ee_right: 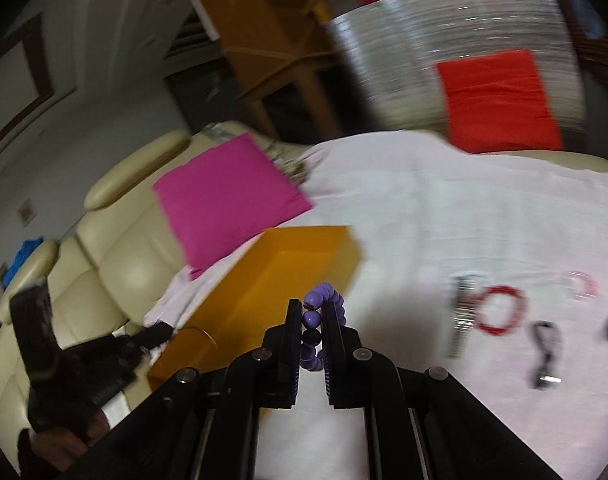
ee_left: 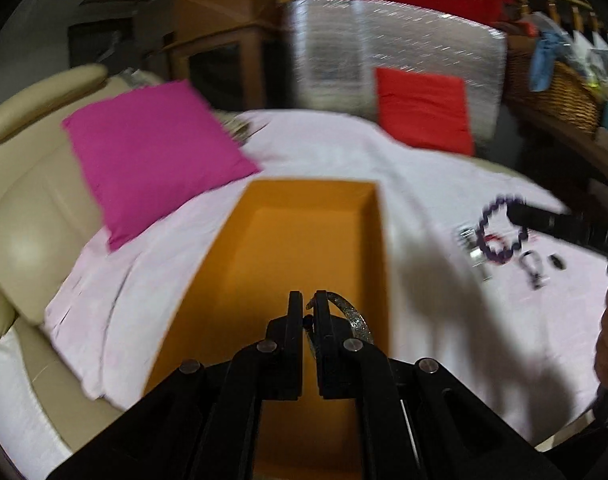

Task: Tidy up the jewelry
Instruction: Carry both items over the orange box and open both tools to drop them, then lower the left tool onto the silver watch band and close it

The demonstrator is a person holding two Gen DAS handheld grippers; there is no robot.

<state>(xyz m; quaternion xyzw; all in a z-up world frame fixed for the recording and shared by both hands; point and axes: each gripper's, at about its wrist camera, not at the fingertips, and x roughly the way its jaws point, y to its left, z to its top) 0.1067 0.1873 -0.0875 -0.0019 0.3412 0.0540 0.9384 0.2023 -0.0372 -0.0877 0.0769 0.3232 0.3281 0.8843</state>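
Observation:
An open orange box (ee_left: 304, 240) lies on the white cloth; it also shows in the right wrist view (ee_right: 288, 280). My left gripper (ee_left: 308, 304) is shut on a glittery silver bangle (ee_left: 353, 316) and holds it over the box's near end. My right gripper (ee_right: 312, 312) is shut on a purple bead bracelet (ee_right: 323, 300), held above the cloth just right of the box; the bracelet (ee_left: 499, 232) also shows in the left wrist view. A red bead bracelet (ee_right: 501, 312), a silver watch band (ee_right: 461, 312), a pink ring (ee_right: 579, 284) and small dark pieces (ee_right: 545, 348) lie on the cloth.
A magenta cushion (ee_left: 152, 152) lies beside the box on a cream leather sofa (ee_left: 24, 208). A red cushion (ee_left: 423, 110) leans on a silver panel (ee_left: 395, 48) at the back. A wicker basket (ee_left: 555, 88) stands at the far right.

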